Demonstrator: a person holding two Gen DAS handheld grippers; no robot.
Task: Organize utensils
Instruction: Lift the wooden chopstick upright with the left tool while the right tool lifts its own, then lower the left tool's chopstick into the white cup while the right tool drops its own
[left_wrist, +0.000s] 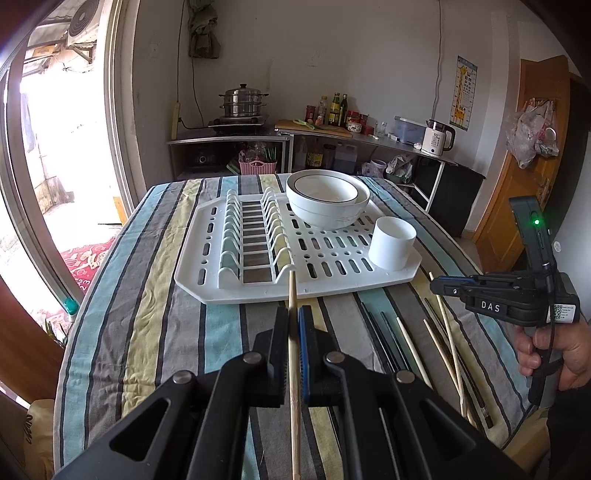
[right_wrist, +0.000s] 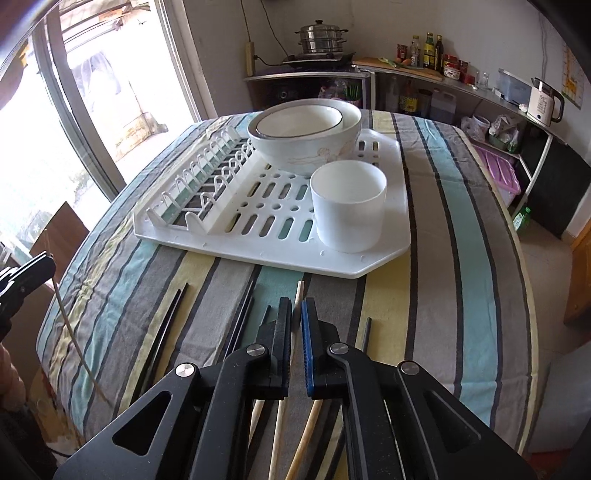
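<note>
My left gripper (left_wrist: 294, 308) is shut on a wooden chopstick (left_wrist: 291, 290) that pokes forward towards the white drying rack (left_wrist: 332, 286). In the right wrist view, my right gripper (right_wrist: 296, 301) is shut on another wooden chopstick (right_wrist: 299, 290), lifted off the striped tablecloth just short of the rack (right_wrist: 258, 254). A white cup (left_wrist: 392, 242) (right_wrist: 347, 206) stands empty on the rack's near right corner. The left wrist view shows the right gripper (left_wrist: 436, 286) at the right, in a hand. Several loose chopsticks, black (right_wrist: 166, 325) and wooden (left_wrist: 439, 347), lie on the cloth.
Two stacked white bowls (left_wrist: 327, 206) (right_wrist: 306, 140) sit at the back of the rack, behind the cup. The rack's plate slots (left_wrist: 255, 236) are on its left. The left gripper (right_wrist: 26, 273) shows at the left edge. A kitchen counter and glass door lie beyond the table.
</note>
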